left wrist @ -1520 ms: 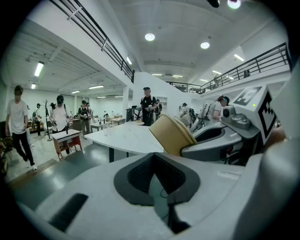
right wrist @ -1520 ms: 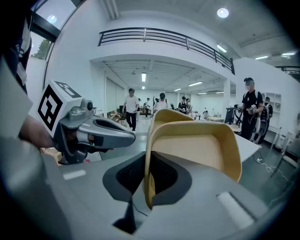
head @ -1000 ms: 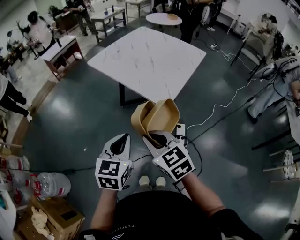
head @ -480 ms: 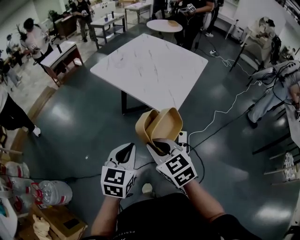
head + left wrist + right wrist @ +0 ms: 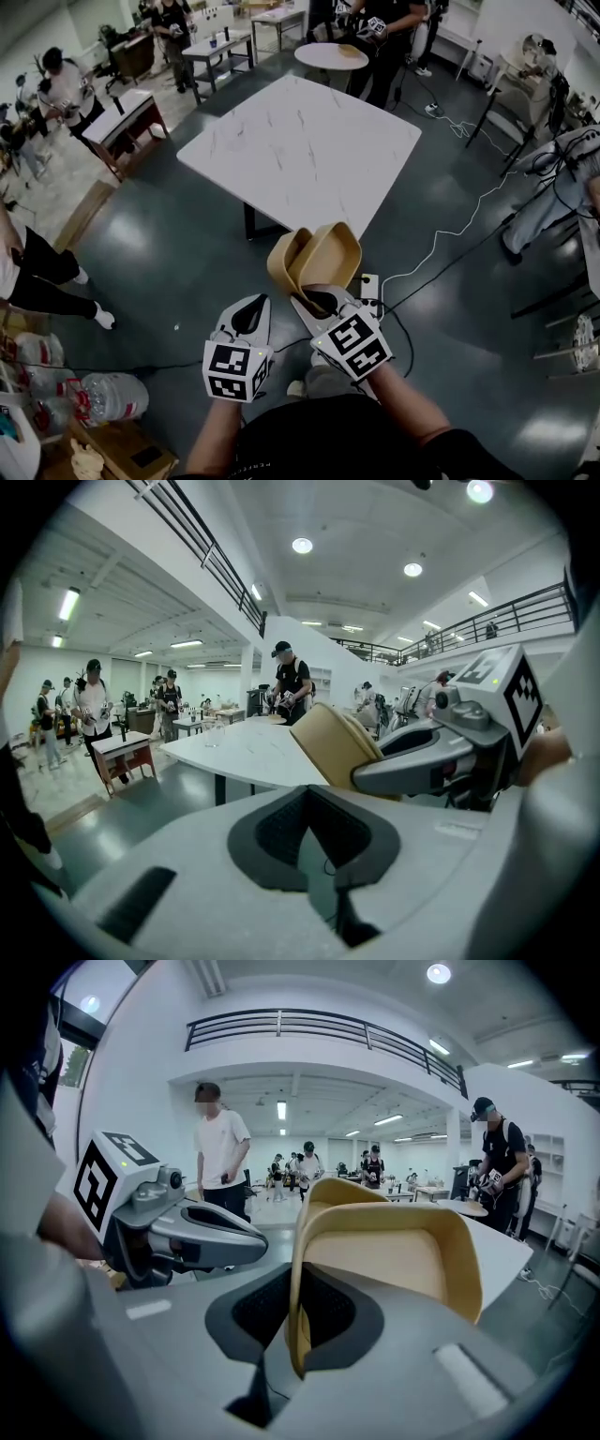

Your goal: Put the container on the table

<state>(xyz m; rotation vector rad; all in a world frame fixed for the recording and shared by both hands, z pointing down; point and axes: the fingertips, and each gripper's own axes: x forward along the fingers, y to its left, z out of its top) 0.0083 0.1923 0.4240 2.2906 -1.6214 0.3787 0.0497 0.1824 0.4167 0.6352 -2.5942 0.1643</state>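
Note:
A tan open container (image 5: 319, 255) hangs tilted on its side over the dark floor, short of the white marble-look table (image 5: 300, 150). My right gripper (image 5: 311, 298) is shut on its rim. In the right gripper view the container (image 5: 384, 1251) fills the middle, its wall pinched in my right gripper (image 5: 295, 1321). It looks like two nested shells. My left gripper (image 5: 249, 311) is beside it on the left, shut and empty. In the left gripper view my left gripper (image 5: 319, 841) has nothing between its pads, and the container (image 5: 333, 747) and the table (image 5: 234, 752) lie ahead.
A white cable (image 5: 441, 234) and a power strip (image 5: 371, 284) lie on the floor right of the table. A small round table (image 5: 330, 54) and people stand beyond it. A low bench (image 5: 127, 112) is at left; water bottles (image 5: 108, 398) and a cardboard box (image 5: 127, 450) at lower left.
The table has come closer as I walk toward it; both grippers and the container keep their pose. A person at the left edge has moved into view.

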